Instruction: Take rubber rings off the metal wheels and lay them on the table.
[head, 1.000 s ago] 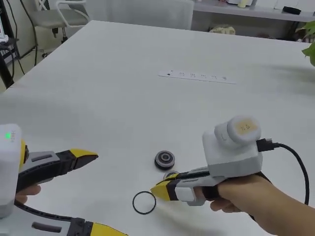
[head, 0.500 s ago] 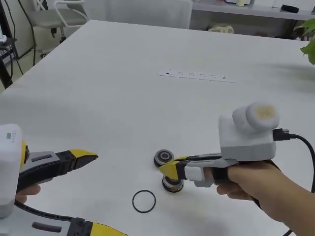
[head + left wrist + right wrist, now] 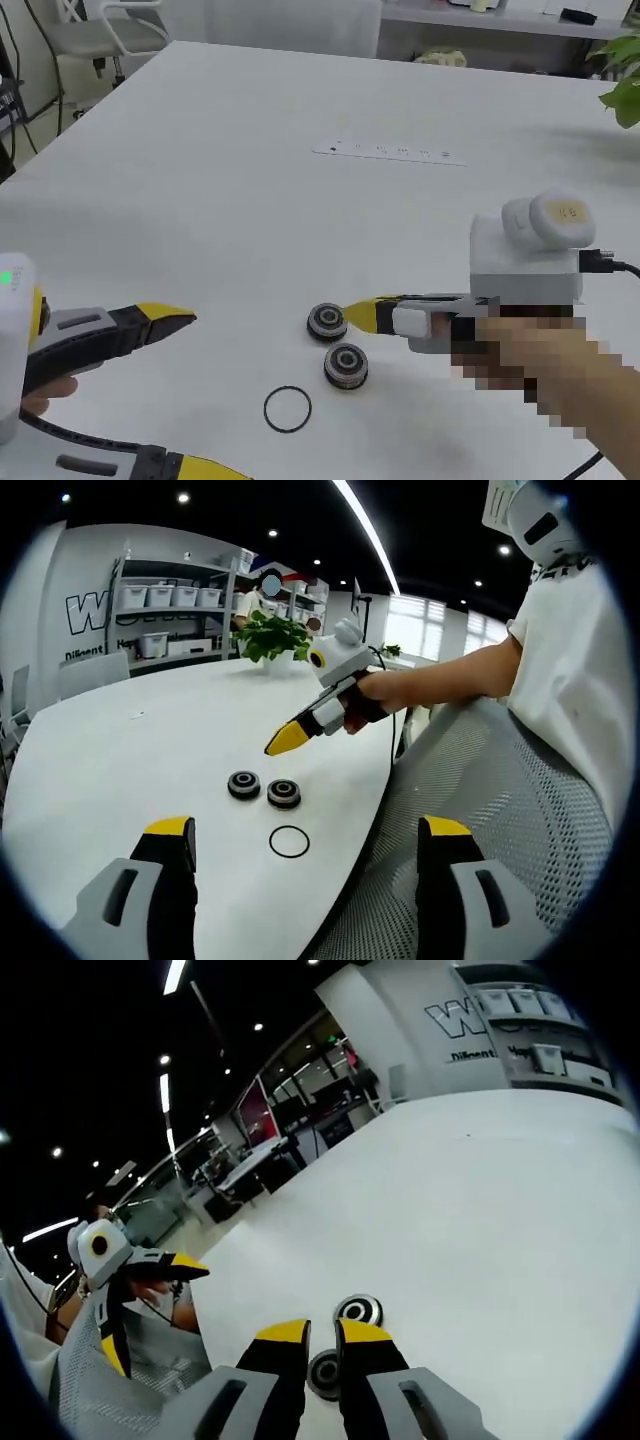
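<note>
on the white table (image 3: 200,180) in front of you, the far metal wheel (image 3: 328,320) lies flat, and the near metal wheel (image 3: 346,365) lies flat just beside it, a little to its right, with a small gap between them. each shows a silvery hub inside a dark outer band; you can't tell whether that band is rubber. one thin black rubber ring (image 3: 288,409) lies flat and loose, nearer to you and left of the near metal wheel, touching neither wheel.

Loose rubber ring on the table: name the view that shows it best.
Head view: the rubber ring lies flat, whole and unobstructed, near the camera. The left gripper view shows it too, smaller and foreshortened. The right gripper view frames the wheels.
</note>
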`<state>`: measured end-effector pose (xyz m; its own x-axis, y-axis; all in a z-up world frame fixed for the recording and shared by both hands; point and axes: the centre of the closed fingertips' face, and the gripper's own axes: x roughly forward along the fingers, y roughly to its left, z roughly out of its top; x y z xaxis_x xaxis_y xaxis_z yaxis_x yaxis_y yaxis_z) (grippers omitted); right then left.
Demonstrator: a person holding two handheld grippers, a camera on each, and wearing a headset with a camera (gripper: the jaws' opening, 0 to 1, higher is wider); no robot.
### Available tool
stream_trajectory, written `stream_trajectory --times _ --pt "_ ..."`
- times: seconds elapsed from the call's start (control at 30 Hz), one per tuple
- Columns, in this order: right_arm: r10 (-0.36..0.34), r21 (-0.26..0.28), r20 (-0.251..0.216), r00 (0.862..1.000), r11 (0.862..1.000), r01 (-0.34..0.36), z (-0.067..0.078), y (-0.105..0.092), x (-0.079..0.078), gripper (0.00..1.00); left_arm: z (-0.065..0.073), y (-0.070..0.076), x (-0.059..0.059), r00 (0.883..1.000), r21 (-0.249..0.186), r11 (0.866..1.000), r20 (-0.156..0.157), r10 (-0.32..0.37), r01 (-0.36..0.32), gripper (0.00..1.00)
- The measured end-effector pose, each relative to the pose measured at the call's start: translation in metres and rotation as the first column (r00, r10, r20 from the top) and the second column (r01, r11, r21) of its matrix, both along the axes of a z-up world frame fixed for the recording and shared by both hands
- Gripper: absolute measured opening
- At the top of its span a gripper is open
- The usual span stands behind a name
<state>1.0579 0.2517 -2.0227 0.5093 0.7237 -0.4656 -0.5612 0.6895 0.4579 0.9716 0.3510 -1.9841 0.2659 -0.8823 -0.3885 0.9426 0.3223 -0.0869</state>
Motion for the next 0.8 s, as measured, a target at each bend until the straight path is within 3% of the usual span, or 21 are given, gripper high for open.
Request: stream_trajectory --times 0.23,0.4,0.47,0.57,0.63,0.8 --pt "0.000 -0.059 -0.021 1.000 0.998 -0.001 -0.017 -0.008 0.000 0.07 0.013 -0.003 -0.007 0.997 0.040 0.996 0.014 -0.082 0.081 0.90" --pt "0.017 -0.102 -0.034 0.999 0.995 -0.021 -0.027 -0.010 -0.003 0.07 0.039 -0.006 -0.003 0.991 0.038 0.993 0.068 -0.116 0.113 0.90" --pt "0.023 -0.112 -0.036 0.999 0.993 -0.027 -0.028 -0.012 -0.004 0.07 0.049 -0.009 0.001 0.986 0.049 0.991 0.104 -0.132 0.128 0.90" --pt "0.031 -0.122 -0.040 0.999 0.992 -0.036 -0.030 -0.012 -0.005 0.08 0.059 -0.014 0.006 0.980 0.063 0.987 0.125 -0.153 0.146 0.93" --pt "0.035 -0.135 -0.042 0.999 0.990 -0.040 -0.032 -0.014 -0.006 0.08 0.071 -0.022 0.011 0.971 0.051 0.984 0.159 -0.179 0.173 0.93" --pt "0.055 -0.162 -0.030 0.998 0.985 -0.059 -0.032 -0.016 -0.007 0.08 0.087 -0.039 0.020 0.955 0.042 0.976 0.202 -0.218 0.214 0.93"
